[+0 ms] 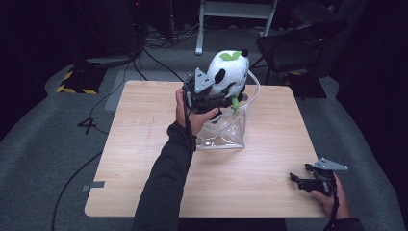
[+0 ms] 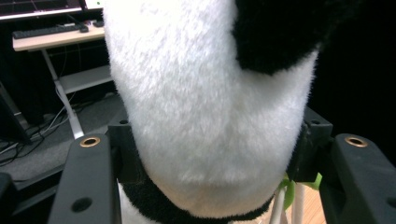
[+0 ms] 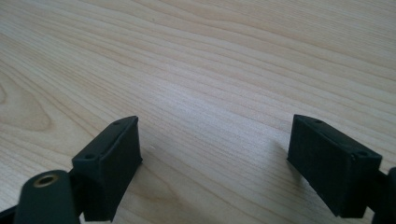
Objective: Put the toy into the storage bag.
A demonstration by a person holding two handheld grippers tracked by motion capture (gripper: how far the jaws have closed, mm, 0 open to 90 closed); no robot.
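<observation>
The panda plush toy (image 1: 228, 72) is held above the open mouth of the clear plastic bag (image 1: 226, 131), which stands on the far half of the wooden table (image 1: 144, 144); its lower part seems already between the bag's walls, but I cannot tell how deep. The left gripper (image 1: 210, 100) is clamped on the toy: in the left gripper view the white fur (image 2: 205, 116) bulges between the two black jaws, which press it from both sides. The right gripper (image 1: 308, 179) rests low at the near right corner of the table, well apart from the bag, with its jaws spread and nothing between them. I think the danger here is the bag. It is soft and light, and nobody holds it, so if the toy is pushed down at an angle, the rim may fold inward or the whole bag may tip over or slide. The toy is also wider than the grip, so it may catch on the white handle (image 1: 254, 82) of the bag. I count one toy, one bag, two grippers, and one table.
</observation>
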